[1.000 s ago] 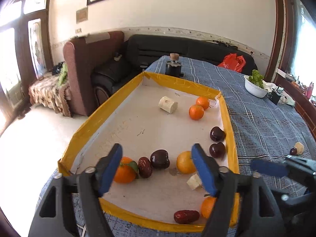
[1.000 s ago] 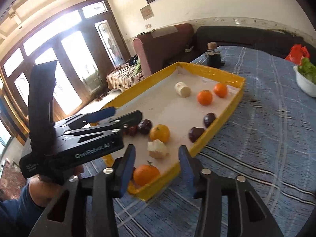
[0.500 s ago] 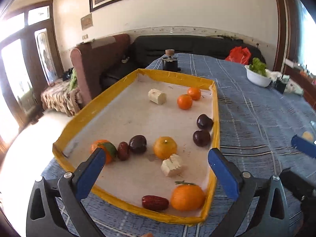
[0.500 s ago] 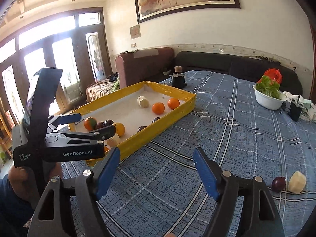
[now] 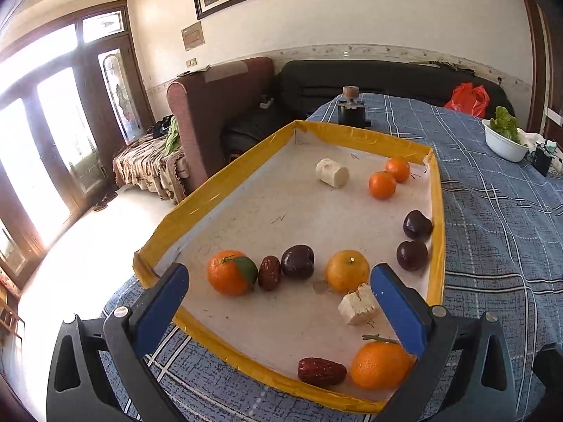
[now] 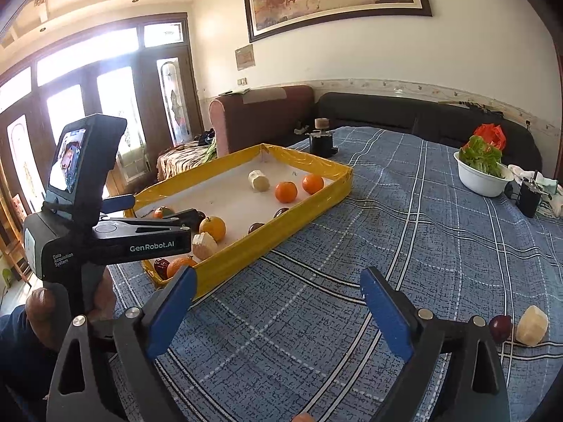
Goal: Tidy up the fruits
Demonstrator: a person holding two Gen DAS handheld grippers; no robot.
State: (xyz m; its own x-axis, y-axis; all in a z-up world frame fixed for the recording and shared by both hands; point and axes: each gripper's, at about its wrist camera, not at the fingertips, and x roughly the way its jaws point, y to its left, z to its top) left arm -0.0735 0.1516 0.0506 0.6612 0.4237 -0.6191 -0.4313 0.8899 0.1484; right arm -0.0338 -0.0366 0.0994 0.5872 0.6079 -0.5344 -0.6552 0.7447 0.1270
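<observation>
A yellow-rimmed tray on the blue checked cloth holds several oranges, such as a leafy one. It also holds three dark plums, two red dates and two white chunks. My left gripper hovers open over the tray's near end, holding nothing. My right gripper is over bare cloth to the right of the tray, its jaws opening and empty. A loose plum and a pale chunk lie on the cloth to its right.
A white bowl of greens stands at the back right, with a small black box beside it. A black stand with a wooden knob sits behind the tray. The table's edge runs along the tray's left side.
Both grippers' jaws have spread wide. The right gripper has swung away from the tray's near corner to the open cloth on its right. The left gripper has drawn back a little.
</observation>
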